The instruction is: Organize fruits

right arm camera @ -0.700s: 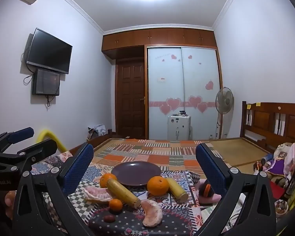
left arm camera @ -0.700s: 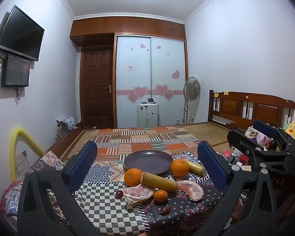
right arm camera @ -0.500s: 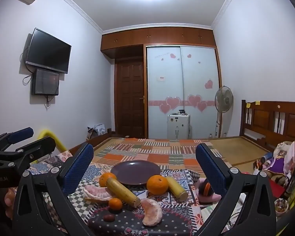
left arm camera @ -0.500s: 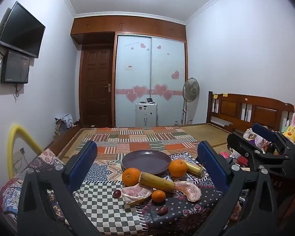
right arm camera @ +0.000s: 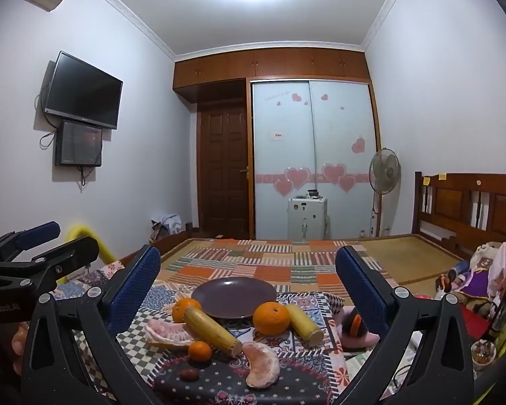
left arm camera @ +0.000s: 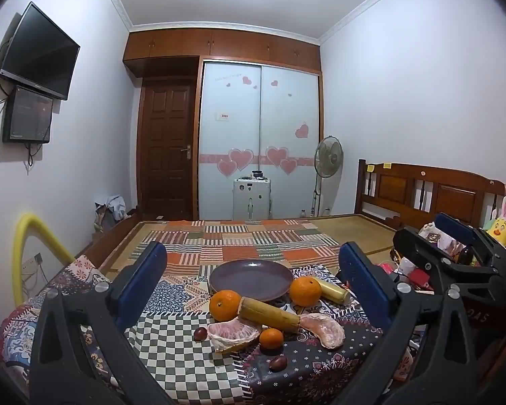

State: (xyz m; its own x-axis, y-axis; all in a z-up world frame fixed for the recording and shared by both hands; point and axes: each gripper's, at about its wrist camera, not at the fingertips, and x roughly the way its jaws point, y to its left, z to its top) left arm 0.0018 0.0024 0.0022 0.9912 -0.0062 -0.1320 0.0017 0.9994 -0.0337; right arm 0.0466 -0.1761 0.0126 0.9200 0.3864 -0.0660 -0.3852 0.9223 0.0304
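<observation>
Wall TV (left arm camera: 37,52) left; standing fan (left arm camera: 328,159) beside heart-stickered wardrobe (left arm camera: 259,138) (sliding doors); wooden headboard (left arm camera: 428,193) right.

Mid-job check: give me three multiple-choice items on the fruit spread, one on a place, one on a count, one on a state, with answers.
1. Where is the small orange?
A. on the plate
B. on the cloth, nearer the cameras than the long cane
C. on the floor

2. How many large oranges sit beside the plate?
A. one
B. two
C. four

3. What state is the left gripper in?
A. open, holding nothing
B. shut on a cane
C. shut on an orange

Answers:
1 B: it lies on the cloth before the cane.
2 B: one at the plate's left, one at its right.
3 A: its fingers stand wide apart with nothing between them.
</observation>
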